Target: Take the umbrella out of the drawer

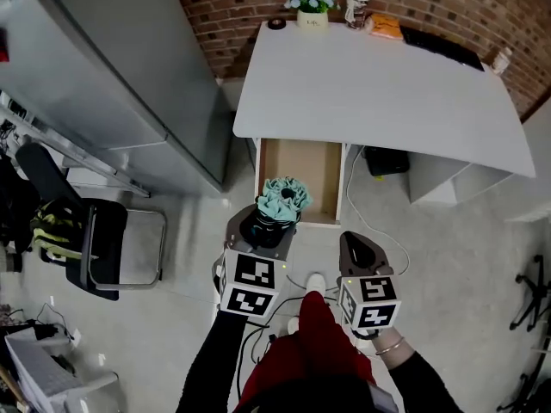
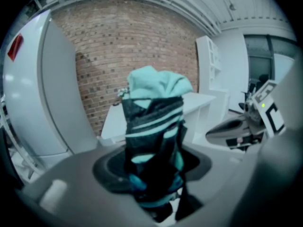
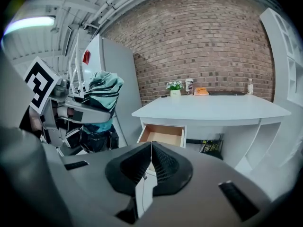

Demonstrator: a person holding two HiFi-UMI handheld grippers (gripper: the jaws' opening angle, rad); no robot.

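Centrally, the left gripper (image 1: 267, 226) clamps its widely parted jaws on the dark lower part of the folded teal umbrella (image 1: 285, 198), held upright clear of the open drawer (image 1: 301, 175) at 12 o'clock, presumably low so the bunched cloth is not crushed. The right gripper (image 1: 360, 252), at 3 o'clock of the left, is closed on nothing, apparently in reserve; no brand or writing is legible, only the cubes' square markers (image 1: 250, 284).
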